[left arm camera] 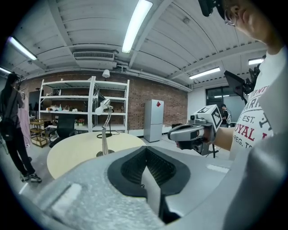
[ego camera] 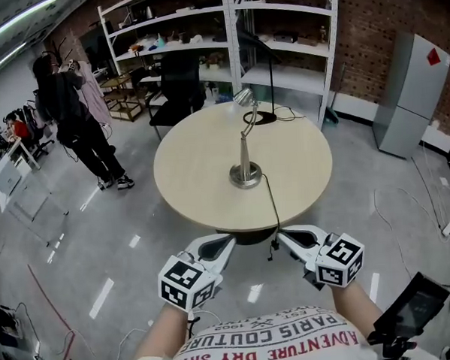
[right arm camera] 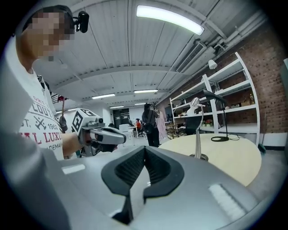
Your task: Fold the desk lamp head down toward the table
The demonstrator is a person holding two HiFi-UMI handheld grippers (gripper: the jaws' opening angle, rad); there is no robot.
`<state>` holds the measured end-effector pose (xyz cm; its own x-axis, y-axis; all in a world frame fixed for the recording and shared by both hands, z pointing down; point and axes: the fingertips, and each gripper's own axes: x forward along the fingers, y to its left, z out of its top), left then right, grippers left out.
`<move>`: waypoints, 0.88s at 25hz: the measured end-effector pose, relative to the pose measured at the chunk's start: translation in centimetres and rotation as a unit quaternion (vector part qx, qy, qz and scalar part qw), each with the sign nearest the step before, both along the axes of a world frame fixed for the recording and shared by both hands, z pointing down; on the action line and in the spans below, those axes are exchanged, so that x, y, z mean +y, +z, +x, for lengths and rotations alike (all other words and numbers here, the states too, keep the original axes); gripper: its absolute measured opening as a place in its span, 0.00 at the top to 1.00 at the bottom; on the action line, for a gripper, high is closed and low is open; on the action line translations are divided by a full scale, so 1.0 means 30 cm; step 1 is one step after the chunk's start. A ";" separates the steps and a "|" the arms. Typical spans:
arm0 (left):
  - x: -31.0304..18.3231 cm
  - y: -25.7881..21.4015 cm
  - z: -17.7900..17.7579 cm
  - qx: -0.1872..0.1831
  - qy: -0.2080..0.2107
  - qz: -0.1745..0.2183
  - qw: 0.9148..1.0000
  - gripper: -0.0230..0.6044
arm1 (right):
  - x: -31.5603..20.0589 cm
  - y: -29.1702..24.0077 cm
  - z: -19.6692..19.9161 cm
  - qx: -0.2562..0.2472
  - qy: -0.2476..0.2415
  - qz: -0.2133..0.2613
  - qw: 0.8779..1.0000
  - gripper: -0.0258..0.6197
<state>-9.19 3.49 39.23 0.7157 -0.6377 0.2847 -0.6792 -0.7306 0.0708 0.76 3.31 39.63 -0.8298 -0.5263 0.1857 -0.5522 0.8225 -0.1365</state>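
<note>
Lamp [ego camera: 244, 148] stands upright at the middle of the table [ego camera: 195, 177], head raised. Left gripper [ego camera: 230, 244] and right gripper [ego camera: 283, 236] hover off the near edge, both clenched on nothing. Only the head view shows its cord [ego camera: 272, 203]; each gripper view shows the opposite gripper.

A round beige table [ego camera: 203, 192] carries a silver lamp [ego camera: 244, 165] at centre and a black lamp [ego camera: 262, 118] at its far edge.

— How many lamps were counted on the round table [ego camera: 195, 177]?
— Two: one silver desk lamp [ego camera: 244, 148] and one black lamp [ego camera: 265, 118].
— And grippers?
— Two were counted, the left gripper [ego camera: 230, 241] and the right gripper [ego camera: 282, 235]. One grey cabinet [ego camera: 412, 90] was noted.
</note>
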 end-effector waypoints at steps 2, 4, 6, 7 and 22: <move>-0.021 -0.009 -0.007 0.007 0.010 0.002 1.000 0.97 | -0.026 0.000 -0.003 0.001 0.004 0.001 1.000 0.96; -0.043 -0.017 -0.015 0.007 0.013 0.005 1.000 0.97 | -0.044 0.001 -0.005 0.004 0.005 0.002 1.000 0.95; -0.060 -0.021 -0.025 0.006 0.012 0.009 1.000 0.97 | -0.056 0.008 -0.004 0.006 0.006 0.001 1.000 0.95; -0.066 -0.021 -0.029 0.007 0.012 0.011 1.000 0.97 | -0.061 0.013 -0.002 0.004 0.007 0.000 1.000 0.95; -0.365 0.109 -0.010 0.005 0.013 -0.017 1.000 0.96 | -0.408 0.194 0.069 0.028 0.032 -0.009 0.999 0.95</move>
